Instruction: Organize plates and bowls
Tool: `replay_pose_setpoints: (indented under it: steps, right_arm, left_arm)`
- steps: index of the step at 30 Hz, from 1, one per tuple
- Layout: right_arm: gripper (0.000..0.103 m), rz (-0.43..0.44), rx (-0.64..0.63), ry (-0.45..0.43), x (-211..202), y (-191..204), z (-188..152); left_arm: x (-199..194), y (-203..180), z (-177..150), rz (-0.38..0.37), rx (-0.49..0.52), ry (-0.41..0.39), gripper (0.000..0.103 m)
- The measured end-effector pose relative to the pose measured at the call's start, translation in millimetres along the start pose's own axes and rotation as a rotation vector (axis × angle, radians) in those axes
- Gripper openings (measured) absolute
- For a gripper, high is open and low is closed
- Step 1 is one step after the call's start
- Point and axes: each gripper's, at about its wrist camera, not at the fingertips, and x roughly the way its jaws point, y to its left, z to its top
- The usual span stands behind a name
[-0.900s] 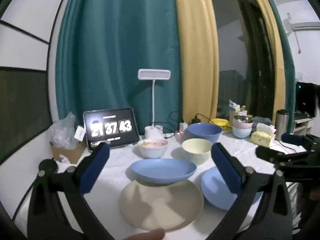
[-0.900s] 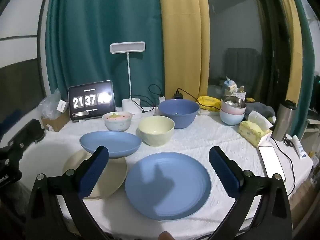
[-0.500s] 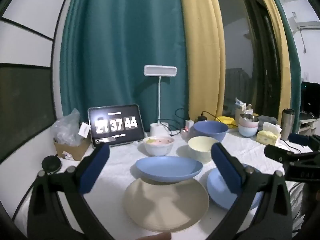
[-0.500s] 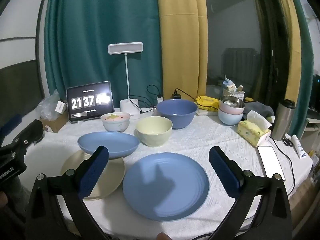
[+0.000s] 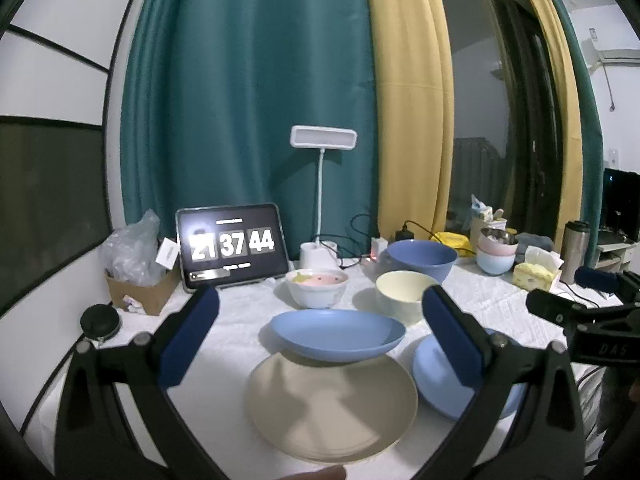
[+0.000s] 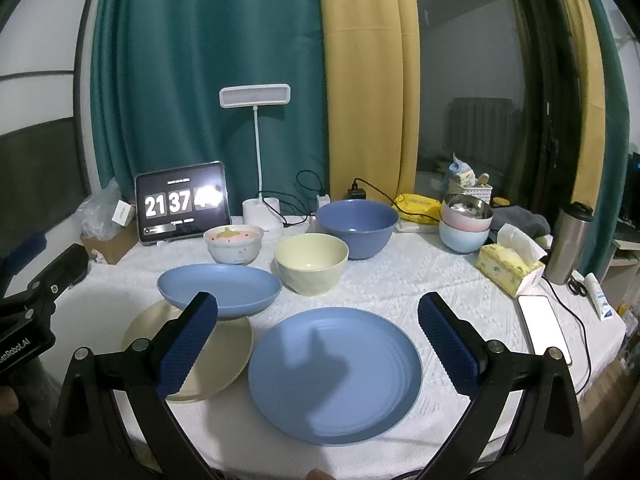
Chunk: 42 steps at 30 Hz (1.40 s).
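Fingers of the left gripper (image 5: 318,332): blue-padded, spread wide apart, holding nothing, above the near table edge. Fingers of the right gripper (image 6: 318,336): likewise spread wide, empty, framing the large blue plate (image 6: 334,374).

Change since earlier frames: the tablet clock (image 5: 231,246) reads 21 37 44, against 21 37 43 at the earliest frame. The left view sits a little higher and further left than at first, with more of the cardboard box (image 5: 138,290) showing. All dishes lie where they were.

Plates, count three:
- large blue plate, flat, ringed surface, front centre of the white tablecloth (image 6: 400,276);
- beige plate (image 5: 332,400), flat, just left of the large blue plate;
- shallow blue dish (image 5: 338,334), its near edge overlapping the far rim of the beige plate.

Bowls in the working group, count three:
- cream bowl (image 6: 311,262), upright, just beyond the plates;
- dark blue bowl (image 6: 358,228), largest, behind the cream bowl;
- white bowl (image 6: 234,243) with a pink patterned inside, beside the tablet clock.

Bowls at far right, count three, nested in one stack (image 6: 465,220): pale blue at the bottom, pink in the middle, steel on top.

Other items, one each: desk lamp (image 6: 256,120), tissue box (image 6: 510,266), steel tumbler (image 6: 568,244), phone (image 6: 544,330).
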Motion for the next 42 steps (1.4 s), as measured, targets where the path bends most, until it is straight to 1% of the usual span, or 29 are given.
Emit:
replay_pose_setpoints:
  steps: [42]
  right_arm:
    - [0.102, -0.004, -0.01, 0.011, 11, 2, -2]
  left_arm:
    - [1, 3, -2, 0.001, -0.005, -0.003, 0.102]
